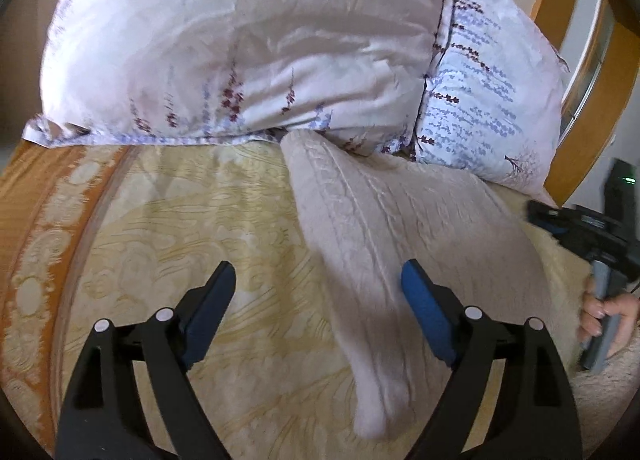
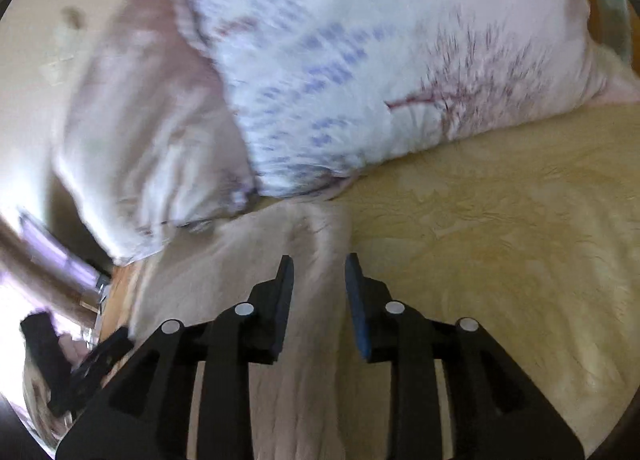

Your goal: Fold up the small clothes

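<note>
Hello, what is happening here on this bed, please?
A person is folding a small pale garment on a bed, with a hand-held gripper in each hand. The left hand-held gripper is wide open above the garment's edge and holds nothing. The right hand-held gripper is partly open with the cloth lying under and between its fingers, not clearly pinched. Two floral pillows lean behind the garment, which lies rumpled, not yet neatly folded.
</note>
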